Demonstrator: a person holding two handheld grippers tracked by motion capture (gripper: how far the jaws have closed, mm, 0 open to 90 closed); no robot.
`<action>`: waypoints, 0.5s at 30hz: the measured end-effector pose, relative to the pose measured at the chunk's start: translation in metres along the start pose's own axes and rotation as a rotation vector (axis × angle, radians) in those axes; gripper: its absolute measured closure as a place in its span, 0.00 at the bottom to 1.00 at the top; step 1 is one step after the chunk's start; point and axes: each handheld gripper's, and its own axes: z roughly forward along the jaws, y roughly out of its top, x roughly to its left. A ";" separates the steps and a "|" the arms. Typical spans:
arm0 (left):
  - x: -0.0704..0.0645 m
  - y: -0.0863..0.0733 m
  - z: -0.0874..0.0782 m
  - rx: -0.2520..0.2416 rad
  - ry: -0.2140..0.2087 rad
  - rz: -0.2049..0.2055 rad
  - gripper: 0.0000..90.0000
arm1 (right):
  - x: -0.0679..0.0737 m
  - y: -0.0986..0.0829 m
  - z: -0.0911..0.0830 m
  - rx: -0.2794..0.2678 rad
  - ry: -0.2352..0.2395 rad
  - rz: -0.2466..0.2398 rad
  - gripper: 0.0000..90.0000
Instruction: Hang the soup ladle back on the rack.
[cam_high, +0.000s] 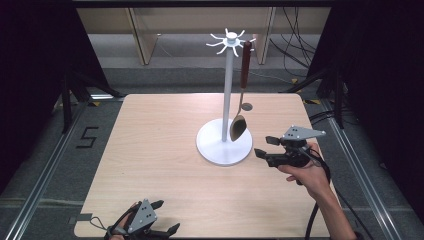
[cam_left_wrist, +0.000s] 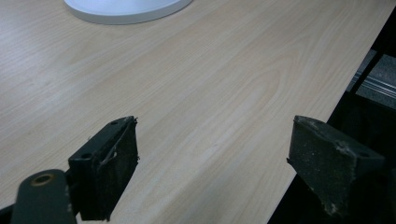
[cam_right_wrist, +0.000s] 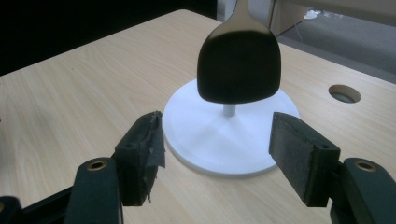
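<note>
Right gripper (cam_high: 267, 147), fingers released, is facing the hanging red-handled metal spoon (cam_high: 238, 126) to grasp it; left gripper (cam_high: 159, 218) is idling released at the table's (cam_high: 150, 150) near edge.

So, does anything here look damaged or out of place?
One thing: the pad on the right gripper looks frayed, its edge peeling on one finger. Otherwise the spoon hangs straight from the white stand, and both grippers are open and empty.

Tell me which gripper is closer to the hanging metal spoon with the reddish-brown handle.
Right. The right gripper hovers open just beside the white stand's round base, facing the hanging metal spoon. The left gripper sits open at the near edge of the light wooden table, far from it.
</note>
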 end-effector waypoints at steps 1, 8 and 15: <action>-0.001 0.000 0.000 -0.011 -0.004 -0.013 0.17 | -0.001 -0.001 0.001 -0.020 -0.007 -0.018 0.40; 0.000 -0.001 -0.001 -0.009 0.008 0.001 0.17 | 0.005 -0.007 -0.004 0.016 0.012 0.004 0.40; 0.000 -0.001 -0.001 -0.012 0.007 0.007 0.17 | 0.011 -0.014 -0.003 0.036 0.021 -0.018 0.39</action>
